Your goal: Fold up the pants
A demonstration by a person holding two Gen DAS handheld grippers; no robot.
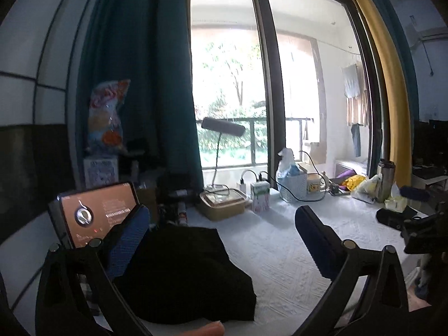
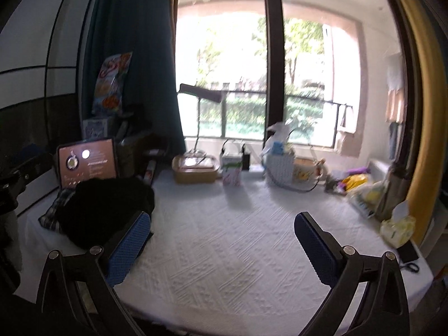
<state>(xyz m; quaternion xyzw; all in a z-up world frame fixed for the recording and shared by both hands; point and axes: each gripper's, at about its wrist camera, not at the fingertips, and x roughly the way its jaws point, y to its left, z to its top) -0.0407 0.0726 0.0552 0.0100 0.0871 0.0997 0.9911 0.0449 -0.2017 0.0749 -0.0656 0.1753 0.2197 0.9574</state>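
Both tools hung above the white quilted table (image 2: 224,238) with nothing in them. The right gripper (image 2: 222,247) stood with its blue pads as far apart as they go, only bare cloth between them. The left gripper (image 1: 221,245) was spread just as wide and gripped nothing; the near corner of the pants lay low between its fingers, against the left one, with neither pad pressing on it.

The black pants (image 2: 106,210) sat in a compact dark heap, ahead and to the left of the right gripper's left finger, just in front of a propped tablet (image 2: 86,162). To me it looked like a bundle already folded and set aside, though its layers were too dark to count.

If so, what remained was to tidy it. I would have come in low and level from the open side, pinched only the top layer at an edge, and smoothed it outward rather than lifting, since a soft stack like that slumps when raised by one corner. The tablet stood close behind it, and a plaid cloth (image 2: 57,210) peeked out under its left edge, so any push should have gone away from both.
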